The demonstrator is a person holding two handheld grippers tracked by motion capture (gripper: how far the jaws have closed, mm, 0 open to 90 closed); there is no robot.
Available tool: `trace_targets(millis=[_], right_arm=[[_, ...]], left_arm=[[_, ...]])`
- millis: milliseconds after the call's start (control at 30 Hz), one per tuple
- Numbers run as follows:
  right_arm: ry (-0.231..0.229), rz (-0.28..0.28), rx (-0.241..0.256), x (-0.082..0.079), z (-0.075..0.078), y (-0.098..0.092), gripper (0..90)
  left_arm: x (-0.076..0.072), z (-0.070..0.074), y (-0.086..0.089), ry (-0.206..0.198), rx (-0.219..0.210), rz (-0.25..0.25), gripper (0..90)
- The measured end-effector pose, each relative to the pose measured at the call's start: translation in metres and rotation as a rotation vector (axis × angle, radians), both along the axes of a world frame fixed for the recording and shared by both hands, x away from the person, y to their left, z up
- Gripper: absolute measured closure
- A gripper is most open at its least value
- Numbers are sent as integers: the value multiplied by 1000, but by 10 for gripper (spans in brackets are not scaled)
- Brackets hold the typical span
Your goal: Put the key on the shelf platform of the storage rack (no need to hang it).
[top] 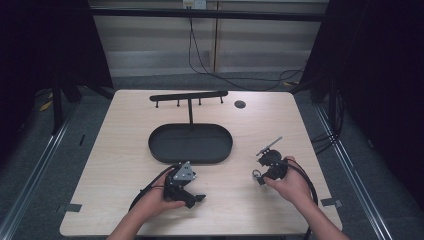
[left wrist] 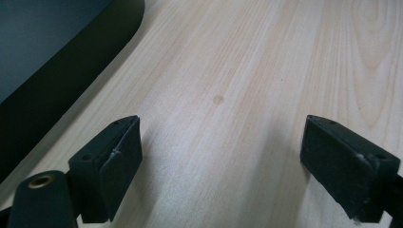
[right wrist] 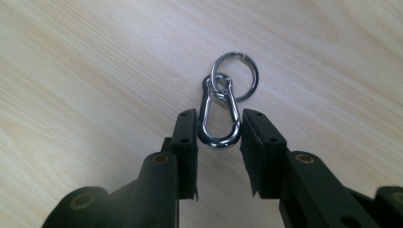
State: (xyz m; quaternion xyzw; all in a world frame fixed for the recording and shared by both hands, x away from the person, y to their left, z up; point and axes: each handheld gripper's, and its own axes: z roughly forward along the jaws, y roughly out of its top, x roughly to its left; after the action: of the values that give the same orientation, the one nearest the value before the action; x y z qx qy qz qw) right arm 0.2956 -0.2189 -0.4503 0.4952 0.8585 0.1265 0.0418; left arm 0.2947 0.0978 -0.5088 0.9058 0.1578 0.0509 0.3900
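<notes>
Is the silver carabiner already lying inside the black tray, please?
No, the carabiner lies on the bare wooden table between the jaws of the right gripper.

Silver carabiner clip [right wrist: 219,118] with key ring [right wrist: 235,76] attached, lying flat on table, near right side.

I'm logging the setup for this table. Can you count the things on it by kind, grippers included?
Grippers: 2 (left gripper, right gripper)
Oval trays: 1 (tray)
Hook racks: 1 (rack)
Carabiners with ring: 1 (carabiner)
Round dark discs: 1 (disc)
Total: 6
</notes>
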Motion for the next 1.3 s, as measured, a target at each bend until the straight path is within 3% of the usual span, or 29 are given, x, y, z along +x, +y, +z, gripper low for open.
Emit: trace_targets(millis=[200,567,1300], right_arm=[[8,26,17,4,15,8,687],[-28,72,2,13,38,22,686],[-59,79,43,29,65,36,687]], left_arm=[[0,0,0,0,0,0,135],[0,0,0,0,1,0,135],[0,0,0,-4,1,-1,135]])
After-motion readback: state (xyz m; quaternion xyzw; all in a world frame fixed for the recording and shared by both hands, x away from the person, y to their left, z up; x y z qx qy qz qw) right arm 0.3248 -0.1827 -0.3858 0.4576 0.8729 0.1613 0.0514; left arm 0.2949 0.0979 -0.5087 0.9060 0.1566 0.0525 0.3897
